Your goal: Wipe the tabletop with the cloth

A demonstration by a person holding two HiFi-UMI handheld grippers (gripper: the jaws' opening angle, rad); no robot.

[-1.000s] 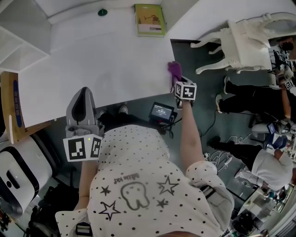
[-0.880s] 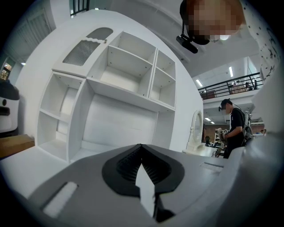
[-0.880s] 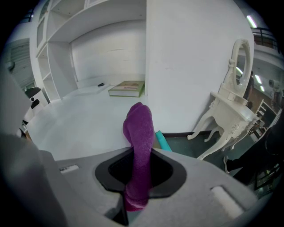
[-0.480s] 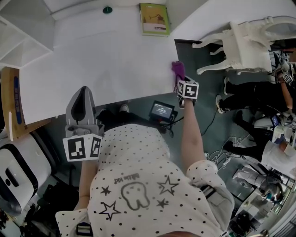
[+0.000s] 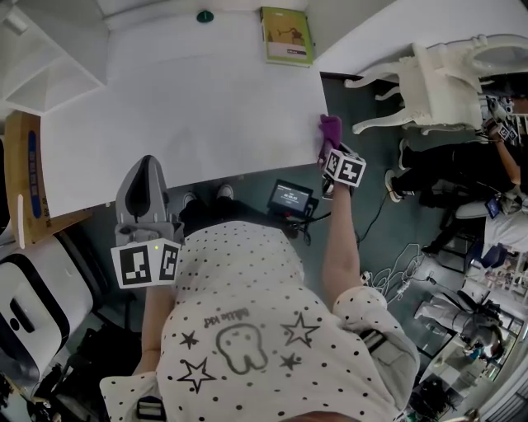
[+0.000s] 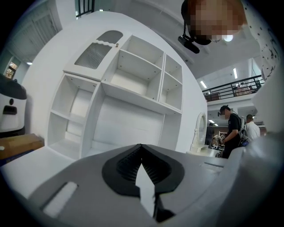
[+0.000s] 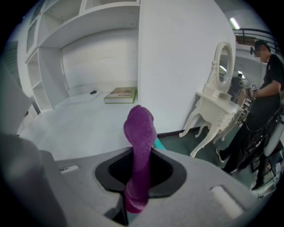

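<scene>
Two grippers show, well apart: the left gripper [image 5: 148,191] hangs by the table's [image 5: 190,99] near edge, towards its left end, while the right gripper [image 5: 329,150] sits at the table's right edge close to the near corner. Left jaws are pressed together at the tips with nothing between them [image 6: 142,175], and they point at the white shelf unit [image 6: 126,95]. Right jaws pinch the purple cloth [image 7: 140,146], which stands up out of them in a narrow fold; from the head view the cloth [image 5: 331,128] lies over the very edge of the tabletop, though whether it presses on the surface cannot be told. As for holders, the shelf unit [image 5: 49,49] at the far left is cut by the frame, and its open compartments show white boards and walls only; one upper door has a ribbed pane whose inside is hard to make out. Left of the table a brown box [image 5: 23,177] is half cut off, its inside hidden. On the far side of the table lies a green book [image 5: 287,35], with a small dark round thing [image 5: 205,16] left of it, too small to name. Right of the table stands a white dressing table [image 5: 441,78] with a mirror [image 7: 223,66]. On the floor by the near edge a small screen [image 5: 289,198] is partly hidden by the person's spotted shirt [image 5: 247,321]
</scene>
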